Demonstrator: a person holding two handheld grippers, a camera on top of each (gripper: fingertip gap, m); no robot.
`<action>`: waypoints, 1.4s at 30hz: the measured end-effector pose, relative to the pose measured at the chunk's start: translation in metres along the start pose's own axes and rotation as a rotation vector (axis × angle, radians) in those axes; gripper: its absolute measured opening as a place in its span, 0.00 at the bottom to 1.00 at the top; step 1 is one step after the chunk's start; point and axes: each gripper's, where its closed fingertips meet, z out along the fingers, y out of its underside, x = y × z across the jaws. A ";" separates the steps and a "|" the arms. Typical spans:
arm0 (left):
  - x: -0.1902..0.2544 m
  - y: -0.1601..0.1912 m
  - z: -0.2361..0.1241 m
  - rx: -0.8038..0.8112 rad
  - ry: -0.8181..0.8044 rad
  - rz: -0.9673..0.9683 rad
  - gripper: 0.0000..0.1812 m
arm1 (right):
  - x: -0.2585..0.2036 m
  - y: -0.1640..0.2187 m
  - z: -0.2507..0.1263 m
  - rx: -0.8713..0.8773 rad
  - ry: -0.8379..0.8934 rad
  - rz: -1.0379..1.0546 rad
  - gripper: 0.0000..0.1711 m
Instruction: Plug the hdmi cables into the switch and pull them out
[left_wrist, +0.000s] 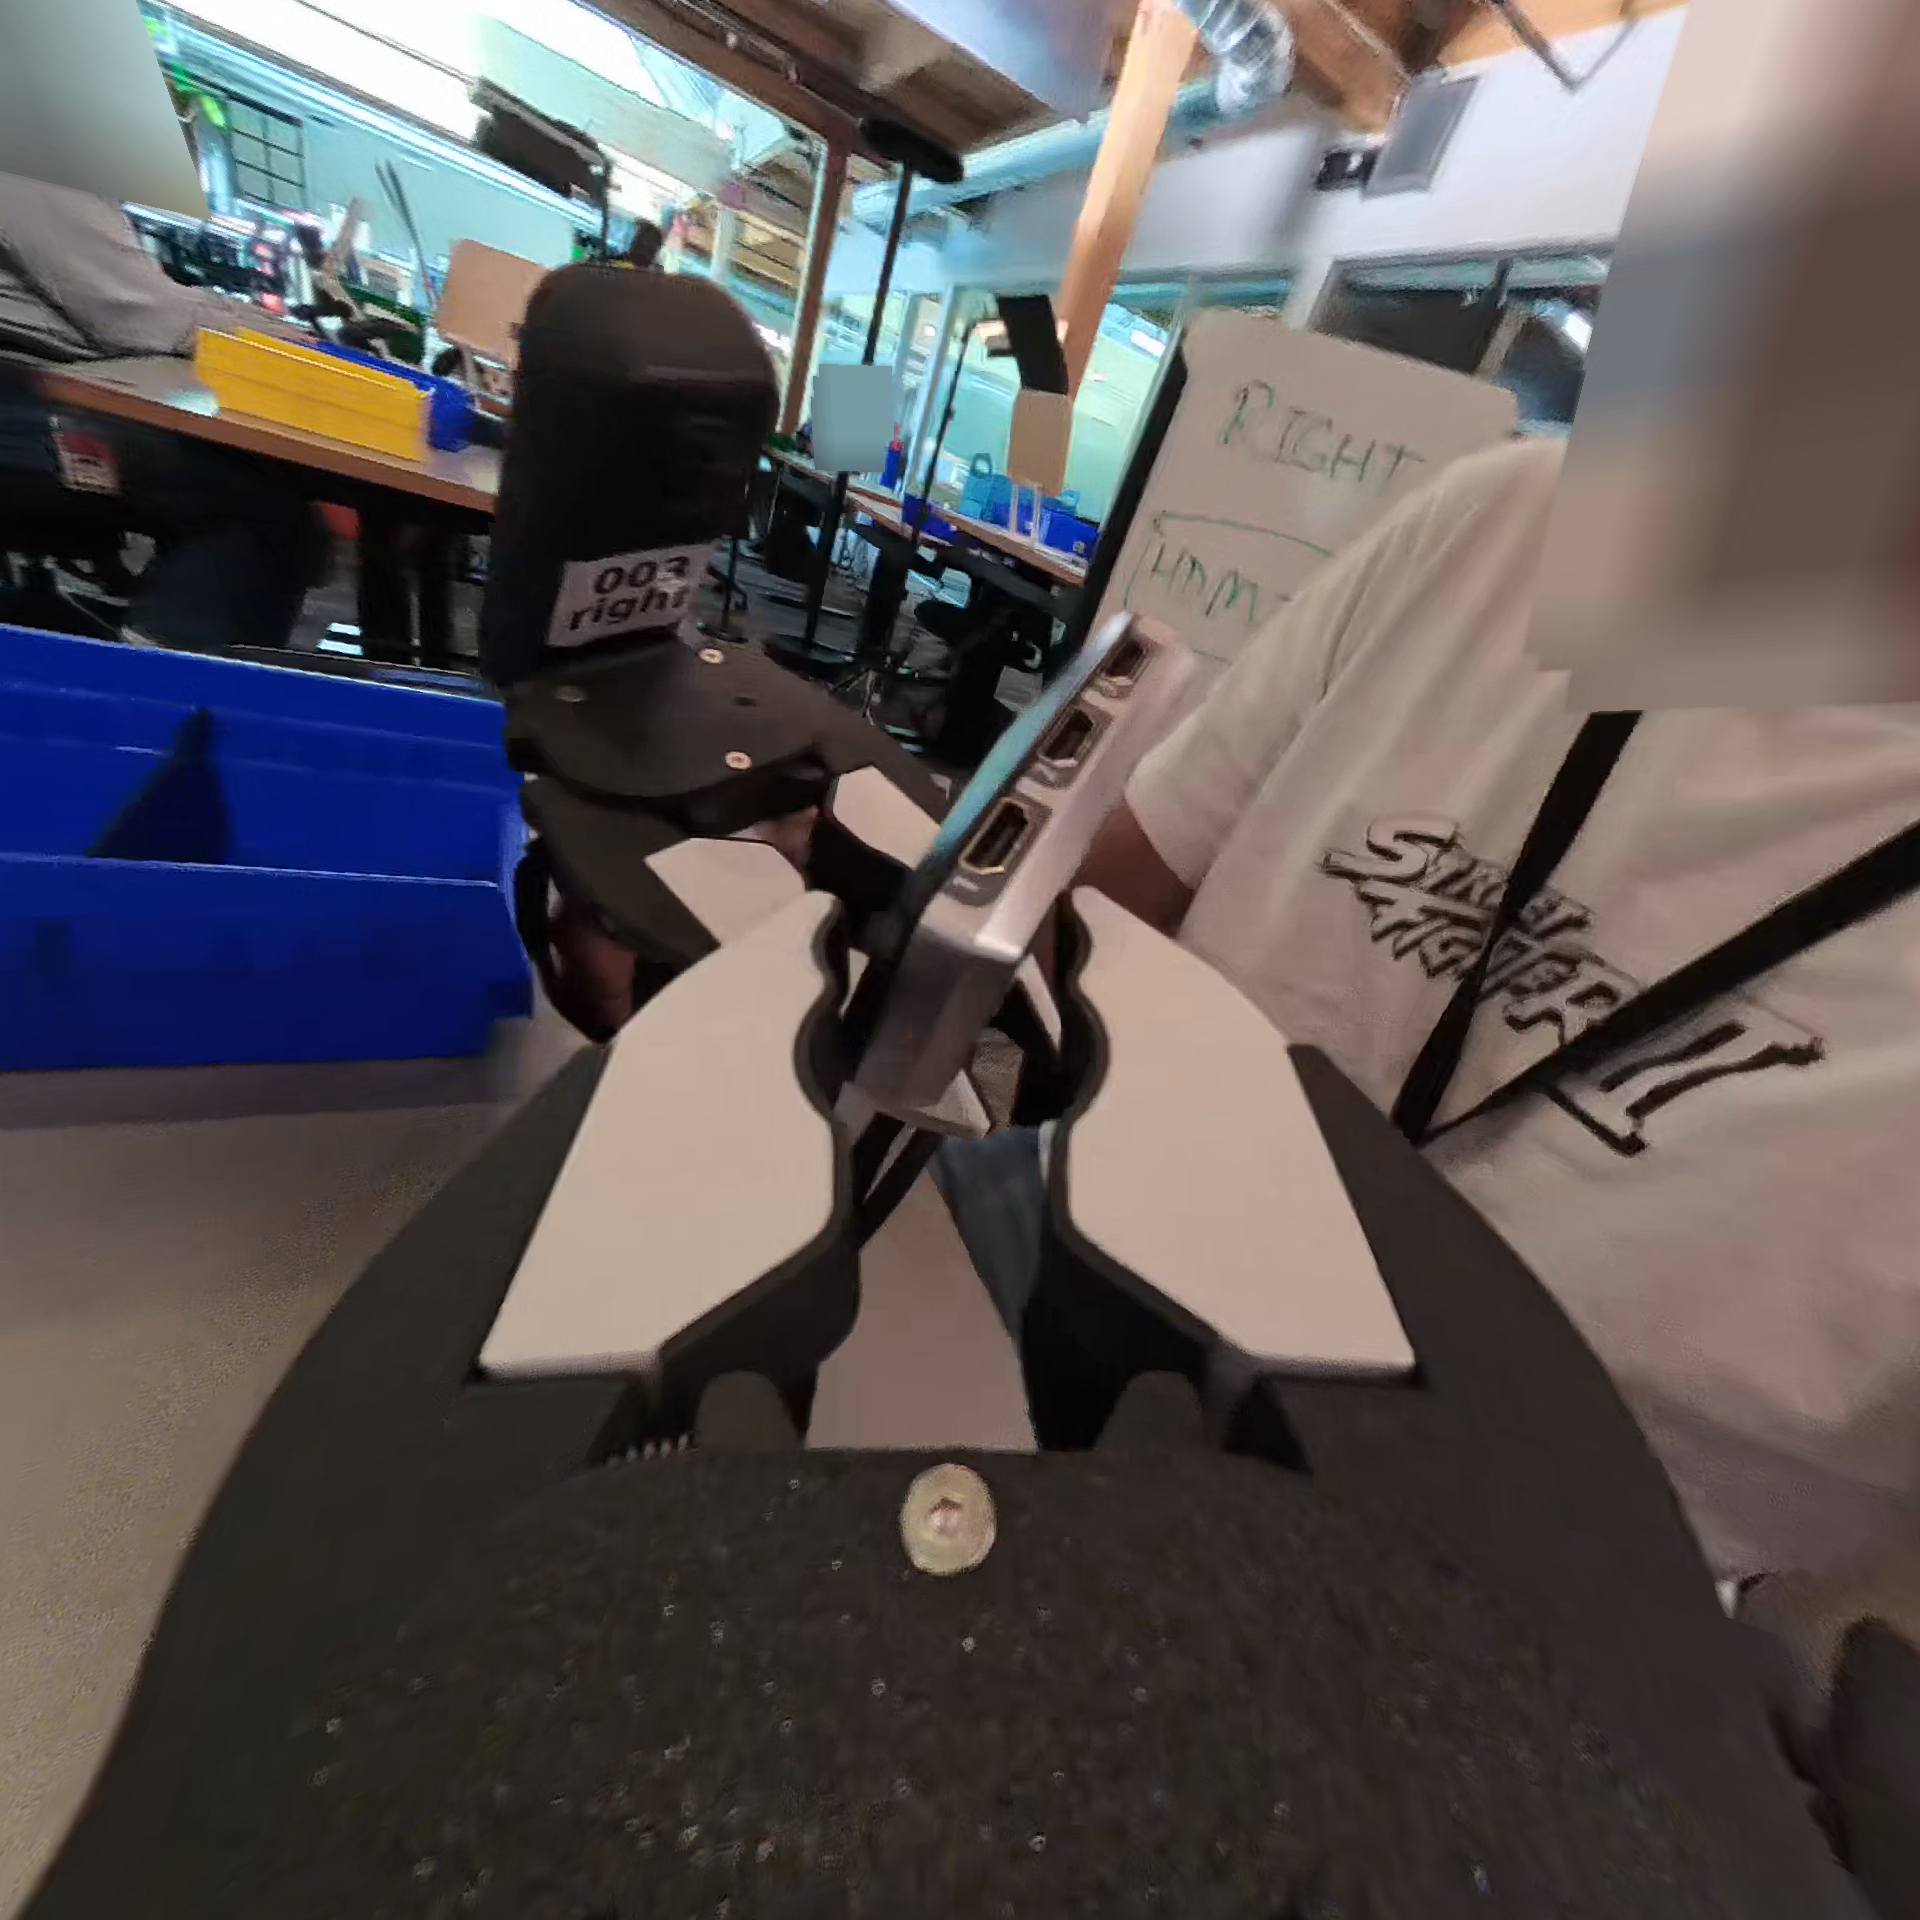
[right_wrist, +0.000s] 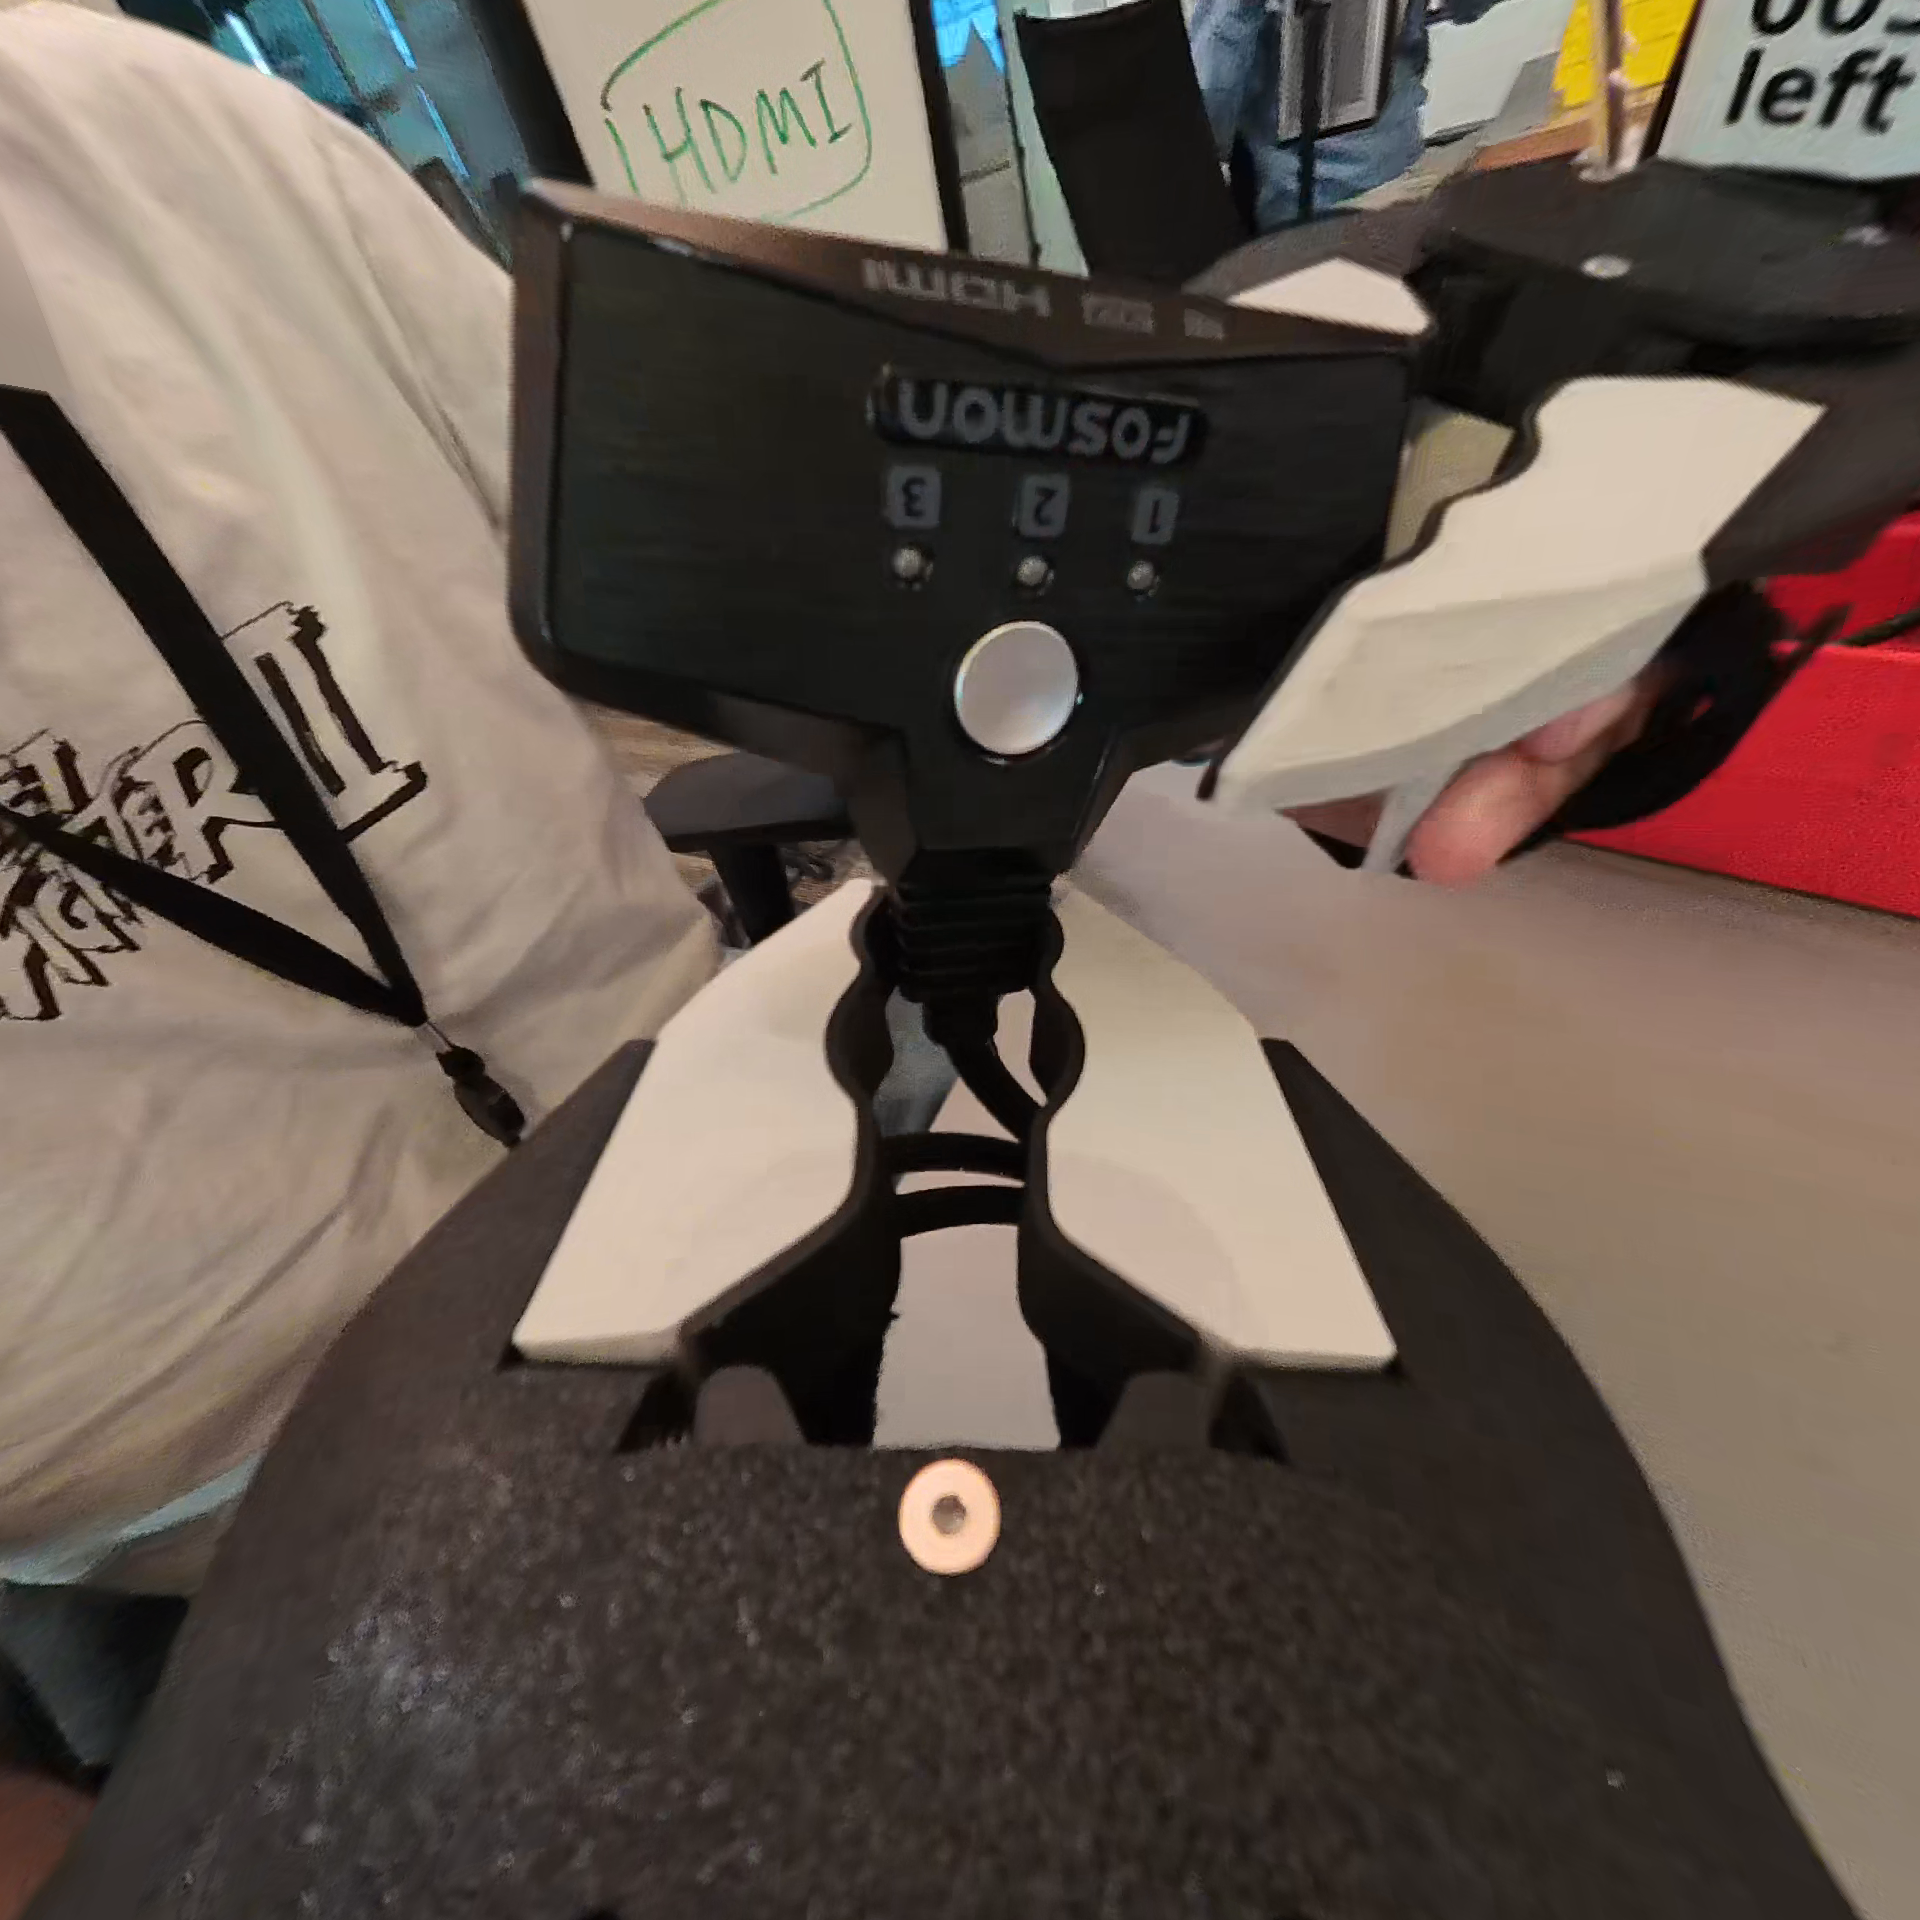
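The HDMI switch is a black box with three numbered lights and a silver button; both grippers hold it in the air. My right gripper is shut on the ribbed cable collar at its base, and its black cable runs back between the fingers. My left gripper is shut on the switch's silver side edge. Three HDMI ports along that edge are empty. The left gripper also shows at the right of the right wrist view, and the right gripper shows behind the switch in the left wrist view.
A person in a white printed T-shirt with a black lanyard is close behind the switch. Blue bins stand on the grey table to the left. A red bin stands to the right. A whiteboard stands behind.
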 end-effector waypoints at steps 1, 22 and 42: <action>-0.001 0.002 -0.001 -0.011 -0.011 0.024 0.19 | 0.000 0.001 0.000 0.007 -0.009 0.011 0.14; -0.043 0.000 -0.024 -0.136 -0.480 0.385 0.11 | 0.055 -0.038 -0.053 0.092 0.656 -0.322 0.13; -0.030 0.029 -0.143 -0.182 -1.064 0.075 0.28 | 0.096 -0.012 -0.082 -0.434 1.065 -0.708 0.13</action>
